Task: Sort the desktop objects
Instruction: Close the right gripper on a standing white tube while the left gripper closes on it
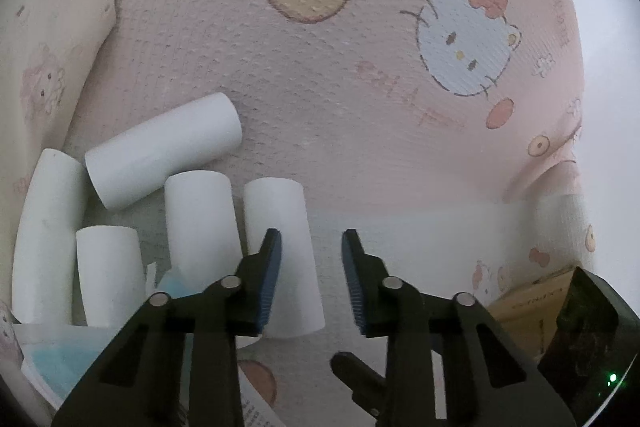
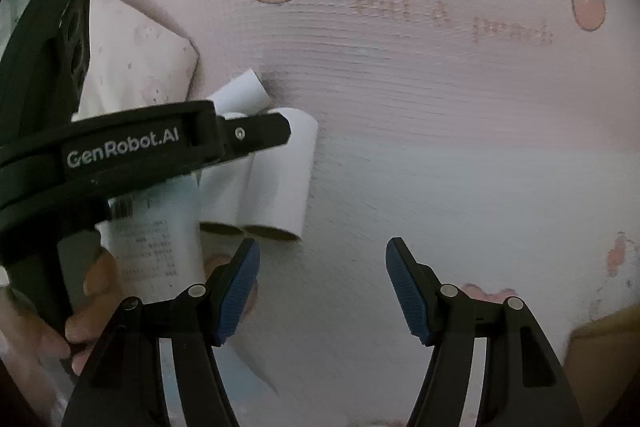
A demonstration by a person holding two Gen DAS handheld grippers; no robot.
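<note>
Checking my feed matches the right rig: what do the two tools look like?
Both are black plastic. The left tool and right tool have blue ribbed finger pads and silver pivot pins. The left tool's body carries white "GenRobot.AI" lettering. No cables or sleeves show.

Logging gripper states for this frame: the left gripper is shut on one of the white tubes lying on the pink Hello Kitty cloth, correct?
Not quite. In the left wrist view the left gripper is open and holds nothing; the nearest white tube lies just beside its left finger. The tubes do lie on the pink Hello Kitty cloth.
</note>
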